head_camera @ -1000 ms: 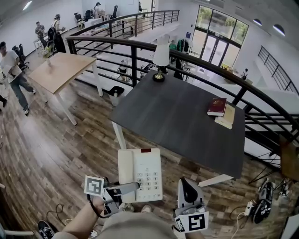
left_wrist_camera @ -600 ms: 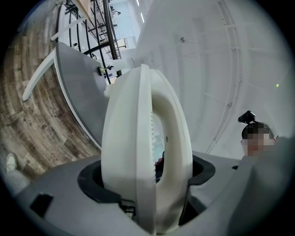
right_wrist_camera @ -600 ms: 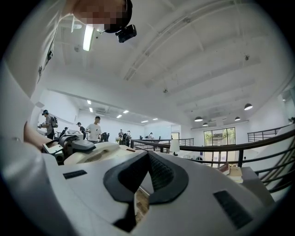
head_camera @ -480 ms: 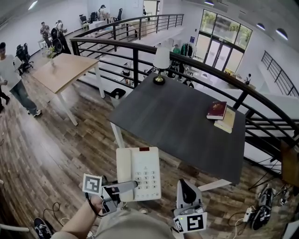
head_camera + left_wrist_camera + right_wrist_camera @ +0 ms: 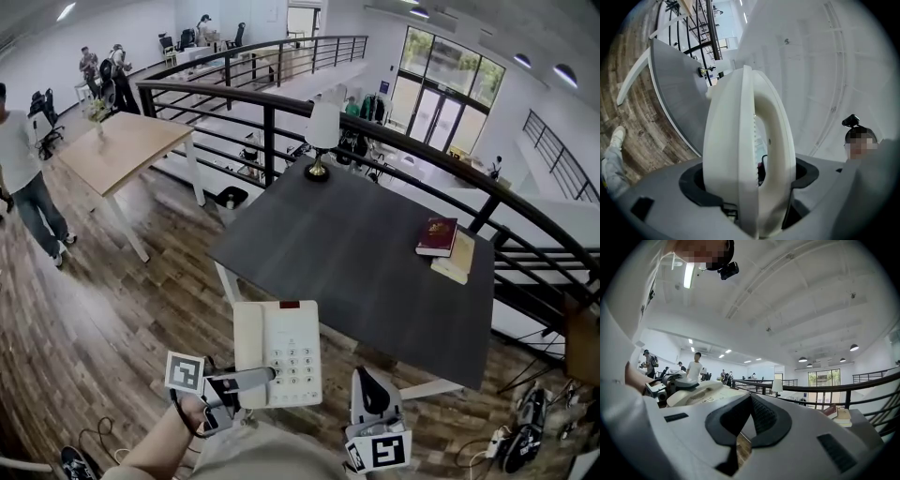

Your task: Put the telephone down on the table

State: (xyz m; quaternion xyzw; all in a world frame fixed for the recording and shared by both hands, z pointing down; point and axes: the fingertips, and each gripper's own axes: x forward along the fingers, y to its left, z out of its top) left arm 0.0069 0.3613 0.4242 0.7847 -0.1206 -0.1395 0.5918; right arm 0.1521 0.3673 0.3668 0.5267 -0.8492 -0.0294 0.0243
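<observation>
A white telephone (image 5: pixel 278 352) with a grey keypad hangs flat in the air, short of the near edge of the dark grey table (image 5: pixel 356 253). My left gripper (image 5: pixel 258 377) is shut on the phone's near left part. In the left gripper view the phone (image 5: pixel 750 140) stands edge-on, clamped between the jaws of the left gripper (image 5: pixel 750 183). My right gripper (image 5: pixel 367 389) hangs to the phone's right, shut and empty. The right gripper (image 5: pixel 750 399) has its pads meeting, and the phone (image 5: pixel 701 392) shows at the left of that view.
On the dark table a white lamp (image 5: pixel 322 131) stands at the far corner and two books (image 5: pixel 439 239) lie at the right. A black railing (image 5: pixel 412 141) runs behind it. A wooden table (image 5: pixel 122 145) and a person (image 5: pixel 19 178) are to the left. Cables and bags (image 5: pixel 525 427) lie on the floor at right.
The phone stays in my left gripper at about the same place. The head view has shifted a little. The person at the left has walked on.
</observation>
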